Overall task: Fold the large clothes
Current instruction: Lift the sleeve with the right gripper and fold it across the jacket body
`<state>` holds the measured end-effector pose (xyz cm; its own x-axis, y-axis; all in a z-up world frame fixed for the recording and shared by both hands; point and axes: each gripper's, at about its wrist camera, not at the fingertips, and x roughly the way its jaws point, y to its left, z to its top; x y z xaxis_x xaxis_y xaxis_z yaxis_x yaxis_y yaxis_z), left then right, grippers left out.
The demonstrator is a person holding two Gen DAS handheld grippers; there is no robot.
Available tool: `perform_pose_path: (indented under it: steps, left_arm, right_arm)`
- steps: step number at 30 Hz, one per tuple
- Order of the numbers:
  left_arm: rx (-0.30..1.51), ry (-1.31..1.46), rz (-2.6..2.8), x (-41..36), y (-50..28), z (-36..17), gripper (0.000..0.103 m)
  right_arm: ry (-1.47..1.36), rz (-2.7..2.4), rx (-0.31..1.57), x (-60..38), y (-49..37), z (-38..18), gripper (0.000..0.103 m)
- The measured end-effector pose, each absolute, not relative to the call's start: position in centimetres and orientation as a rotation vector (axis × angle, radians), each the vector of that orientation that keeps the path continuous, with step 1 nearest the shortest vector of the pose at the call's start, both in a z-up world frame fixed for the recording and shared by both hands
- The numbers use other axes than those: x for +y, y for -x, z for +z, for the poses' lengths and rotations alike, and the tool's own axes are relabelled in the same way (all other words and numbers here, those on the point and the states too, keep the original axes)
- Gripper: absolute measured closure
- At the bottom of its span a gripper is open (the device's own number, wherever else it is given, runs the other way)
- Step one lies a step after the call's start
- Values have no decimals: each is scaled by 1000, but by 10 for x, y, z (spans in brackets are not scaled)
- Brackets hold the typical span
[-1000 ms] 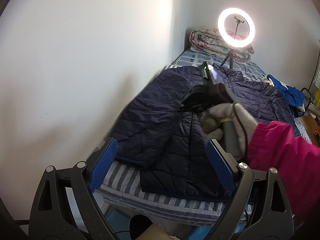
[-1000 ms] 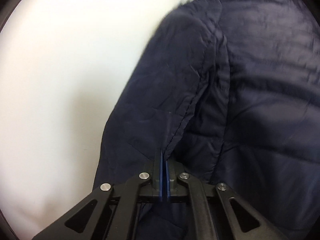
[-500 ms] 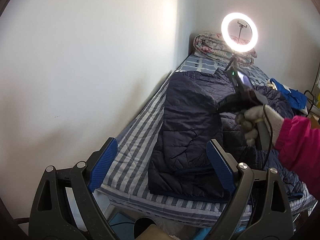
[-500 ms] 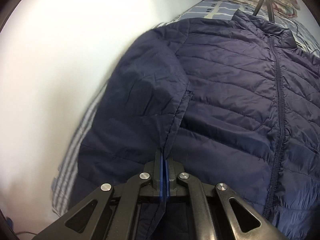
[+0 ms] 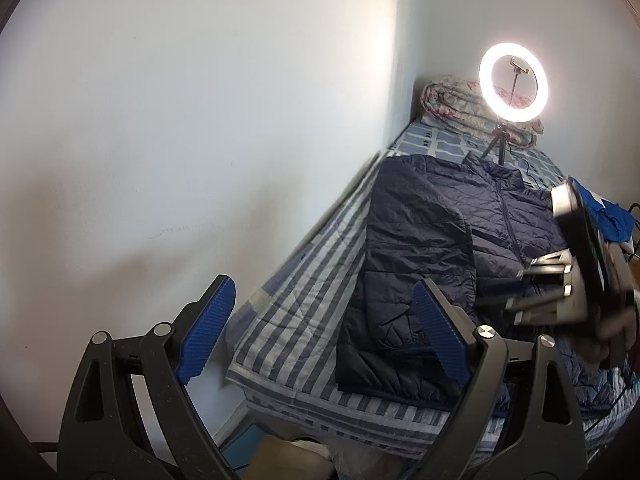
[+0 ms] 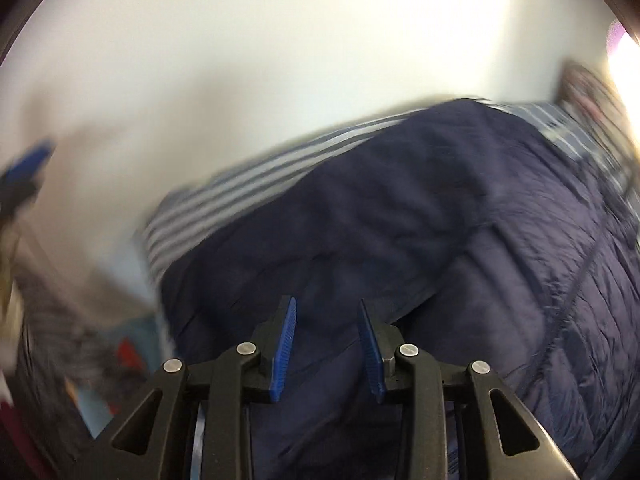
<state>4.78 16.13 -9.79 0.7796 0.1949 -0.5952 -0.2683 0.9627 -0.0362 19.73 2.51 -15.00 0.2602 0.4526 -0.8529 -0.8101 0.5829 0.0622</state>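
A dark navy quilted jacket lies front up on the striped bed, its left sleeve folded over the body. My left gripper is open and empty, held above the bed's near corner, apart from the jacket. My right gripper is open and empty, just above the jacket; this view is motion-blurred. The right gripper also shows, blurred, at the right edge of the left wrist view.
A white wall runs along the bed's left side. A lit ring light on a tripod and a rolled floral quilt stand at the bed's far end. Blue clothing lies at the right.
My right gripper has let go of the sleeve, opened, and swung to the right and back. The sleeve now lies folded over the jacket body. The left gripper has stayed open.
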Motion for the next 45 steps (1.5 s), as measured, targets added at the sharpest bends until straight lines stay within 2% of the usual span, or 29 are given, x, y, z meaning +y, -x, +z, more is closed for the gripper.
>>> perform_pose_path:
  steps: [6,11,22,24,27,29,39,45]
  left_arm:
    - [653,124,227,160,-49,-102,11]
    - [640,111,233,158,-46,-100,11]
    - [635,155,249,167,-45,-99,11]
    - [639,156,252,166,-47,-99,11]
    - [636,158,248,164,-48,-97,11]
    - [627,149,255,161,-49,-95,10]
    - [634,149,216,150,-61,-86,11]
    - [668,139,156,138,-80,-75,11]
  right_arm:
    - [687,979,955,60,-150,-173,70]
    - [739,990,972,70,-148,-184,57]
    - [841,925,976,84,-142,-219,58]
    - [837,918,974,86,-141,-220,62]
    - [791,923,991,84,-146,-216,80]
    - [738,914,994,78,-153,-210,97]
    - [255,822,982,12,-214,-147,101]
    - [123,747,963,-25,-246,-120,101]
